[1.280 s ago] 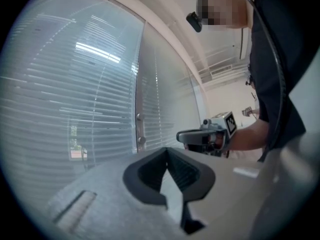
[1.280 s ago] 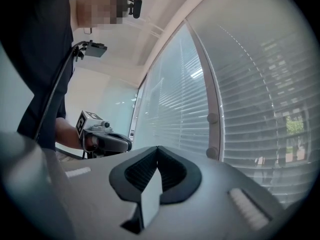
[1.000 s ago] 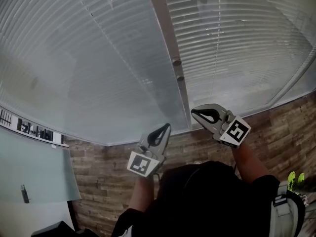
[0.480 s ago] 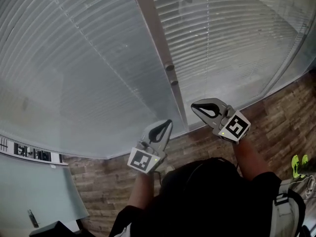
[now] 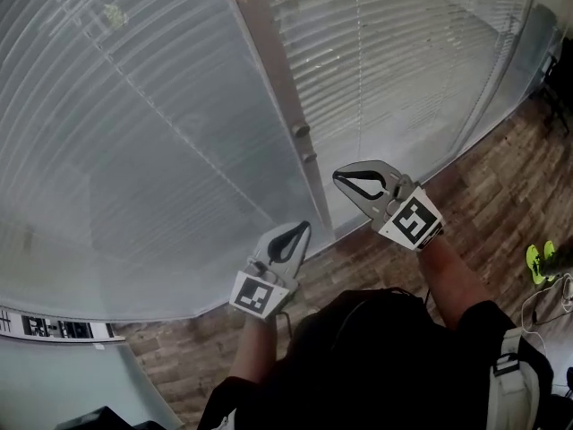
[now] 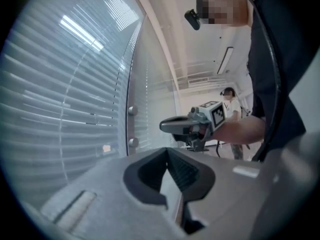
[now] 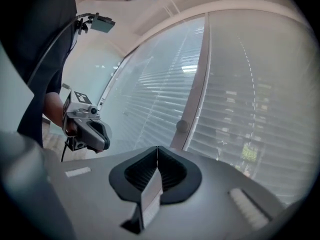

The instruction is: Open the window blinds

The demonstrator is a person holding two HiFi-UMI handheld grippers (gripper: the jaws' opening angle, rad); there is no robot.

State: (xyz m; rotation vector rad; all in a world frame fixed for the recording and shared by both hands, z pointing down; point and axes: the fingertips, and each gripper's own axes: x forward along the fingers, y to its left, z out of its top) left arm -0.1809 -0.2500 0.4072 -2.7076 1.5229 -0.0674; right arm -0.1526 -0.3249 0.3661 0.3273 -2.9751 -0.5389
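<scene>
Closed horizontal window blinds (image 5: 143,141) cover two panes split by a grey upright post (image 5: 273,79) with two round knobs (image 5: 300,131). Thin cords hang in front of the right pane's blinds (image 5: 394,52). My left gripper (image 5: 303,227) is shut and empty, held level just short of the left pane's lower part. My right gripper (image 5: 339,176) is also shut and empty, with its tip near the post below the knobs. The left gripper view shows its jaws (image 6: 167,149) closed and the right gripper (image 6: 185,125) beyond. In the right gripper view its closed jaws (image 7: 158,147) point at the post (image 7: 195,99).
Wood-pattern floor (image 5: 501,177) runs along the foot of the window. Yellow-green shoes (image 5: 541,260) lie at the right. A pale panel (image 5: 54,383) sits at the lower left. Another person (image 6: 231,98) stands far back in the left gripper view.
The right gripper has moved left and up toward the post and rolled a little. The left gripper has shifted slightly. The window has slid leftwards in the head view.
</scene>
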